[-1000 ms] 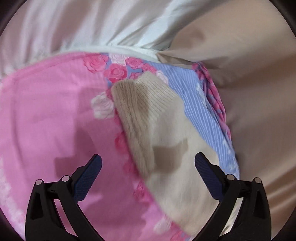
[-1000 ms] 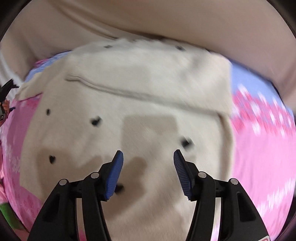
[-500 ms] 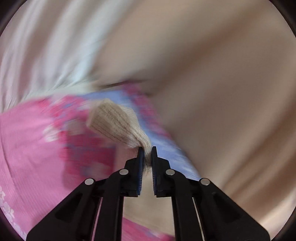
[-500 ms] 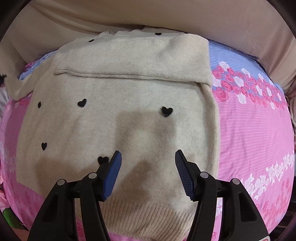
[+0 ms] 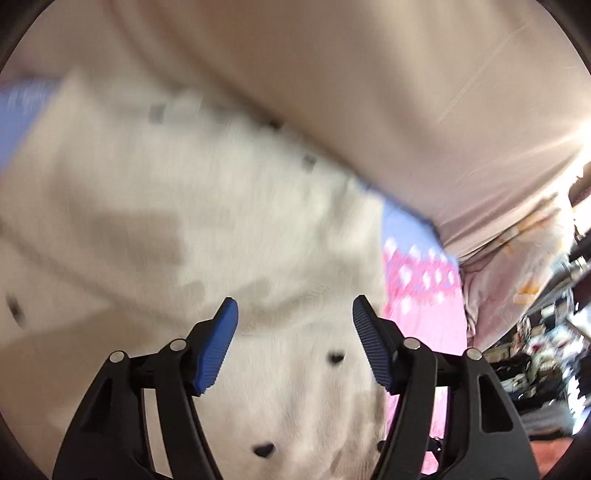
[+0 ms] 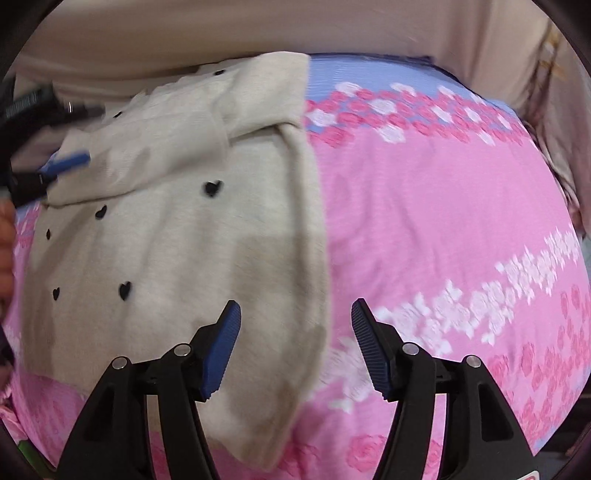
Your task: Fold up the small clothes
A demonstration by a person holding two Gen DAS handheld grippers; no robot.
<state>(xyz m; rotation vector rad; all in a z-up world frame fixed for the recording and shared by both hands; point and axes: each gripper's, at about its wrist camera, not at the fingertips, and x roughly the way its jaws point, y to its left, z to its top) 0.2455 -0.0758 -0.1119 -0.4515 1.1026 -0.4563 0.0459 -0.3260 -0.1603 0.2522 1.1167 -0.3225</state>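
1. The cream knit sweater (image 6: 177,236), dotted with small black hearts, lies flat on the pink floral bedsheet (image 6: 443,229), ahead of and to the left of the right gripper (image 6: 295,317). It looks laid out flat so that each fold can be made against the bed.

2. Both sleeves appear folded across the upper body: one sleeve (image 6: 258,107) lies across the far part of the sweater, well ahead of the right gripper's left finger. I judge this narrows the garment into a strip before the body is folded.

3. The right gripper is spread wide and holds nothing. Its gap straddles the sweater's right side edge, with sheet under the right finger and knit under the left. That stance suits taking this edge or the hem next, though this is only my reading.

4. The left gripper (image 5: 295,321) is likewise spread and empty, hovering over the knit just ahead of its fingertips. In the right wrist view it shows at the far left, by the sleeve end (image 6: 66,164).

5. The left wrist view is heavily blurred, so folds and seams there cannot be traced; only a few hearts read clearly.

6. The sweater's ribbed hem runs under the right gripper's body and is cut off. The neckline is hard to make out against the beige fabric (image 6: 184,33) beyond the sheet.

7. Clutter at the right rim of the left wrist view is too smeared to name.
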